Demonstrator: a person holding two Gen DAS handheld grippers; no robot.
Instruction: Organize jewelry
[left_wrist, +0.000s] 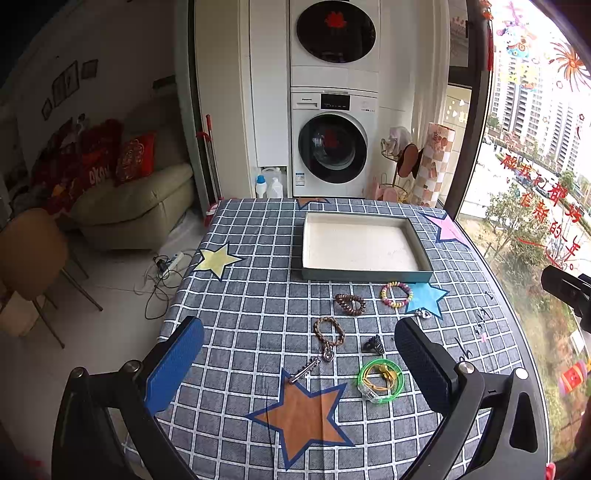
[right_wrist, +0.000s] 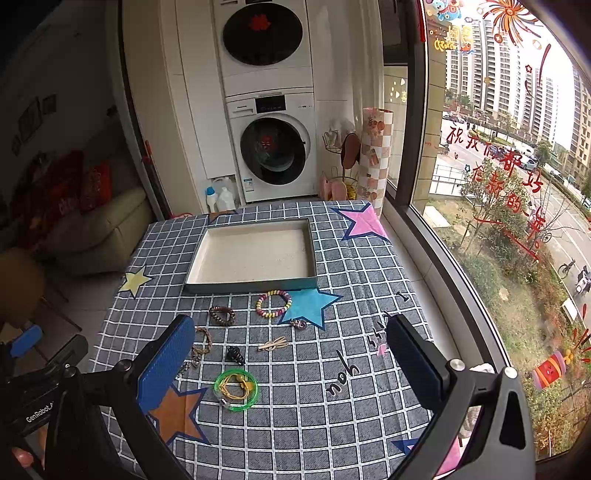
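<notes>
An empty grey tray (left_wrist: 422, 252) (right_wrist: 199, 261) with a white floor sits at the far middle of the checked table. Jewelry lies in front of it: a colourful bead bracelet (left_wrist: 396, 294) (right_wrist: 273, 303), a dark brown bracelet (left_wrist: 350, 304) (right_wrist: 222, 315), a braided bracelet with a key charm (left_wrist: 328, 331) (right_wrist: 204, 341), a black claw clip (left_wrist: 373, 345) (right_wrist: 235, 355), a green ring with a yellow band (left_wrist: 380, 379) (right_wrist: 236, 388), and a tan hair tie (right_wrist: 273, 345). My left gripper (left_wrist: 299, 362) and right gripper (right_wrist: 290, 362) are both open and empty above the table's near part.
The table carries a grey checked cloth with coloured stars (left_wrist: 304, 419) (right_wrist: 360, 221). A window (right_wrist: 517, 184) runs along the right edge. A washer (left_wrist: 332, 147) stands behind the table, a sofa (left_wrist: 140, 199) and chair (left_wrist: 33, 254) to the left.
</notes>
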